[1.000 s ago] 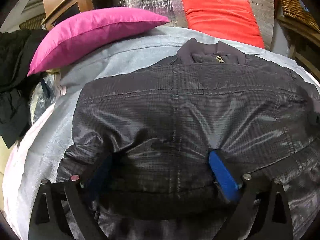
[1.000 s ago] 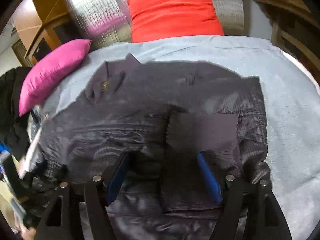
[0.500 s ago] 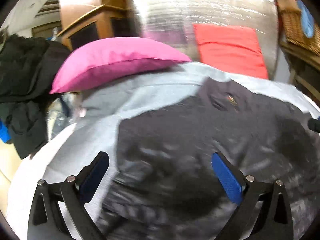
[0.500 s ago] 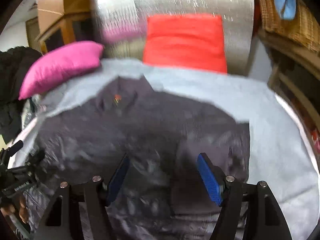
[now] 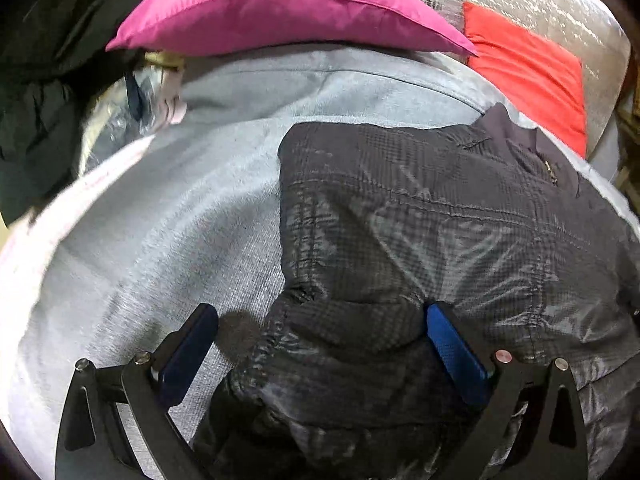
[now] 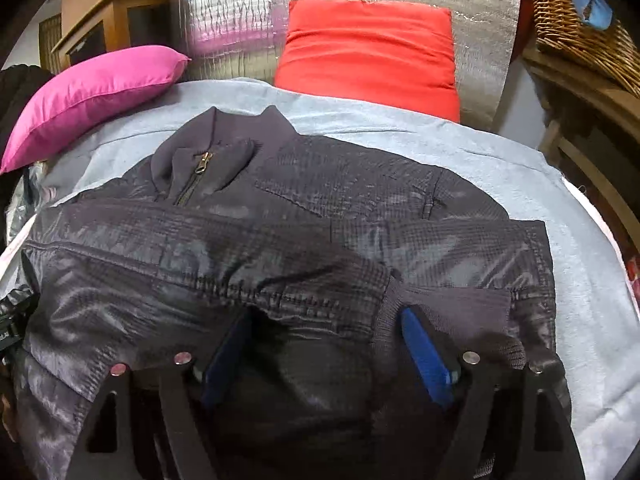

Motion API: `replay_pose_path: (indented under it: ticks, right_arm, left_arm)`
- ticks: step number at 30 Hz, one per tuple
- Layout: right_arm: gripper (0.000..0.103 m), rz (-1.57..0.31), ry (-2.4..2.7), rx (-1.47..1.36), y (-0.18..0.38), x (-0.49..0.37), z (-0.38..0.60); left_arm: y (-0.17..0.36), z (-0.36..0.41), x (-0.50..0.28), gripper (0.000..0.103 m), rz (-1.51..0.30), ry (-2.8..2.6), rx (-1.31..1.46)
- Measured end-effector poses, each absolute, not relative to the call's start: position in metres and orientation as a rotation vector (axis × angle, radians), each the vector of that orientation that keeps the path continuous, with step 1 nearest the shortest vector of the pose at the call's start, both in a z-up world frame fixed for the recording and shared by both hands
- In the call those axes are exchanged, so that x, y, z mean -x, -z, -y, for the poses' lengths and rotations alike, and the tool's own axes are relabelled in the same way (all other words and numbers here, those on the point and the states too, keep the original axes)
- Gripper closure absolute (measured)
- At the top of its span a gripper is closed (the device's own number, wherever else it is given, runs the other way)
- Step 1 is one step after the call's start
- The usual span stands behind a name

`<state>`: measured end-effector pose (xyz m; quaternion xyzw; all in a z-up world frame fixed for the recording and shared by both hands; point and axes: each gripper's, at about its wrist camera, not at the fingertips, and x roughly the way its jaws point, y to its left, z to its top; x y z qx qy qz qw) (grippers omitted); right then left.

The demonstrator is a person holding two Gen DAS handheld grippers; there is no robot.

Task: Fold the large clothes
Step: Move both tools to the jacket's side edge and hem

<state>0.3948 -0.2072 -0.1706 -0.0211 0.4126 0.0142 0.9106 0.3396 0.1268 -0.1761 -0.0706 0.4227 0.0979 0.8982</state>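
the right gripper (image 6: 326, 344) stands with its jaws wide and has just been opening further – jacket cloth lies between the blue pads, the ribbed cuff (image 6: 452, 312) bunched against the pad at 3 o'clock, yet neither pad seems to press on it, so i judge it a let-go after laying the sleeve across the body. the left gripper (image 5: 320, 344) is likewise spread wide: its 3 o'clock pad is tucked against a fold of the dark jacket (image 5: 440, 240), its 9 o'clock pad is over bare blanket, and nothing is pinched. it straddles the jacket's side edge, probably lined up to take that edge for the next fold. outward from the claws, the jacket lies face up and flattened on the grey blanket (image 5: 168, 220), collar and zip pull (image 6: 204, 158) toward 12 o'clock in the right view – spread so, each fold can run straight along a seam. beyond it, at 10 to 11 o'clock, a pink pillow (image 6: 92, 92) sits off the working area, and a red cushion (image 6: 368, 56) leans on the silver backing at 12 to 1 o'clock, both clear of the cloth. the fold looks partly done.
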Motion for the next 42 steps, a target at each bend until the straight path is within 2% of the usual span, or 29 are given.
replay_pose_path:
  ticks: [4, 10, 13, 16, 17, 25, 32, 37, 42]
  right_arm:
    - [0.021, -0.862, -0.01, 0.06, 0.163, -0.394, 0.203]
    - [0.021, -0.713, -0.107, 0.084, 0.116, -0.347, 0.174]
    - [0.021, -0.735, -0.14, 0.151, 0.126, -0.338, 0.158]
    - [0.021, -0.872, -0.127, 0.175, 0.164, -0.353, 0.16]
    - [0.021, -0.853, -0.129, 0.186, 0.167, -0.352, 0.159]
    - [0.02, -0.846, -0.108, 0.216, 0.163, -0.353, 0.147]
    - [0.019, -0.807, -0.089, 0.047, 0.12, -0.371, 0.182]
    - [0.019, -0.974, -0.021, -0.047, 0.163, -0.413, 0.214]
    - [0.016, -0.927, -0.027, 0.004, 0.16, -0.405, 0.206]
  left_arm:
    - [0.176, -0.121, -0.336, 0.0, -0.869, -0.21, 0.133]
    - [0.175, -0.122, -0.336, 0.0, -0.864, -0.215, 0.126]
    - [0.175, -0.123, -0.336, 0.0, -0.864, -0.215, 0.127]
    - [0.175, -0.123, -0.336, 0.0, -0.863, -0.212, 0.128]
    - [0.175, -0.122, -0.336, 0.0, -0.863, -0.211, 0.131]
    - [0.176, -0.124, -0.336, 0.0, -0.863, -0.201, 0.149]
    - [0.176, -0.124, -0.336, 0.0, -0.864, -0.201, 0.15]
    - [0.176, -0.124, -0.336, 0.0, -0.863, -0.199, 0.147]
    - [0.176, -0.124, -0.336, 0.0, -0.863, -0.201, 0.148]
